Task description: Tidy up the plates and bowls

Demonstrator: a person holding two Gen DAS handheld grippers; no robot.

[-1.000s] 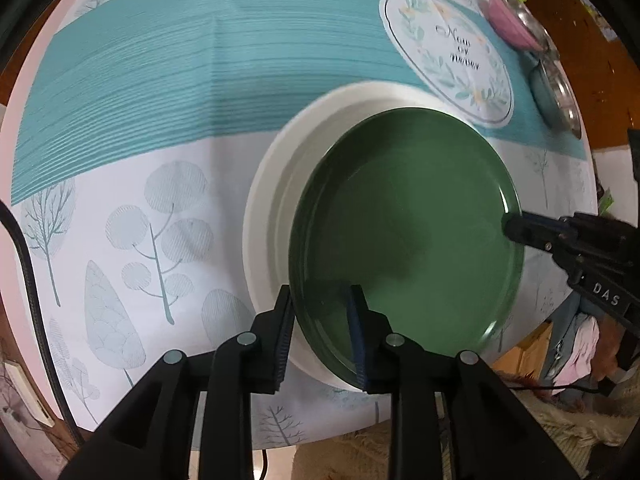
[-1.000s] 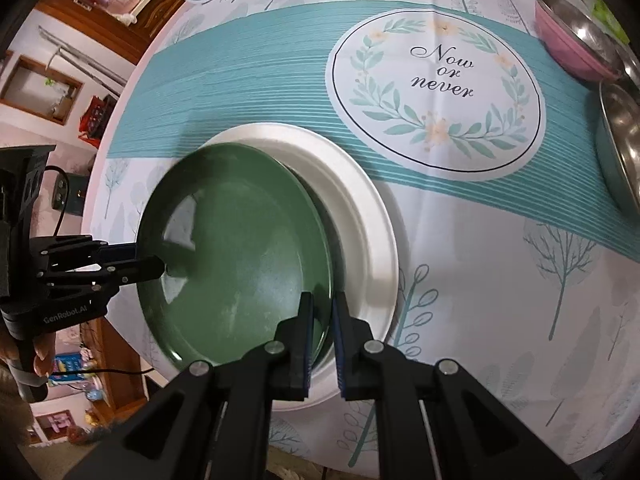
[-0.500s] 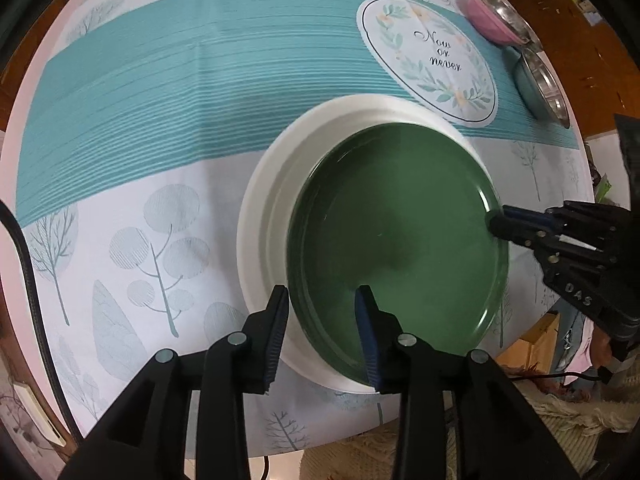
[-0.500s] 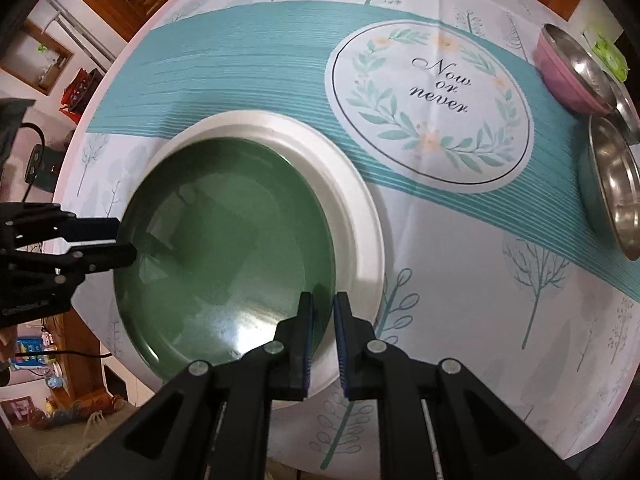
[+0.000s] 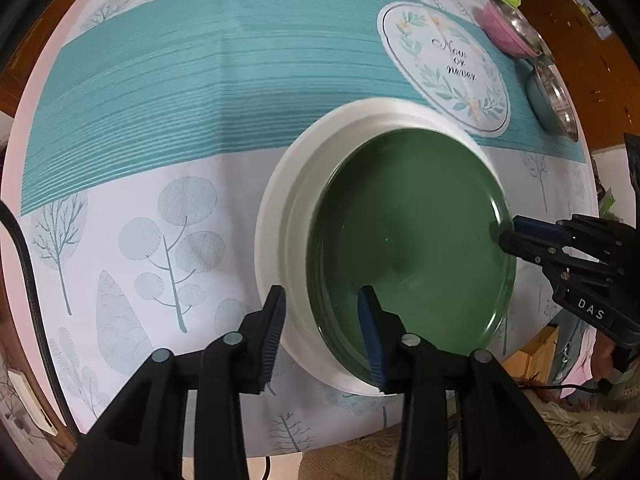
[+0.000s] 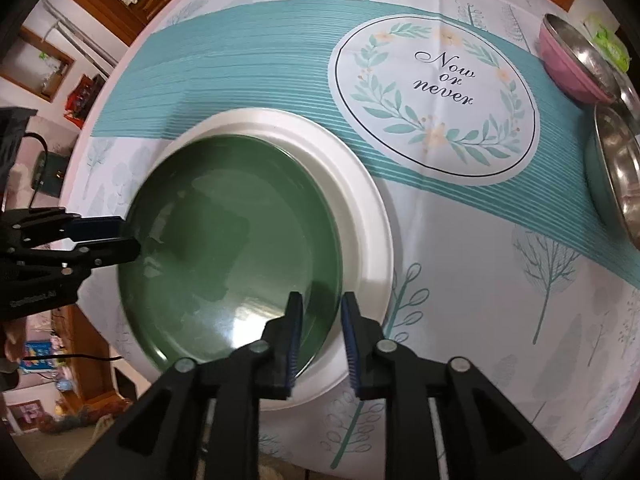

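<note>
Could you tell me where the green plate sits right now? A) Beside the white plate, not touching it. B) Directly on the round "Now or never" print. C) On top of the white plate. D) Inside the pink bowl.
C: the green plate lies on the white plate, whose rim shows around it; the pink bowl stands apart at the table's edge.

"Now or never" in dark script inside a leaf wreath [image 6: 435, 98], printed on the cloth [image 6: 248, 60] toward the surface's far right corner. "DAS" in white letters on the black body of the right tool [image 5: 505, 235], seen from the left wrist. Pale lettering on the left tool [image 6: 129, 235] too blurred to read.
</note>
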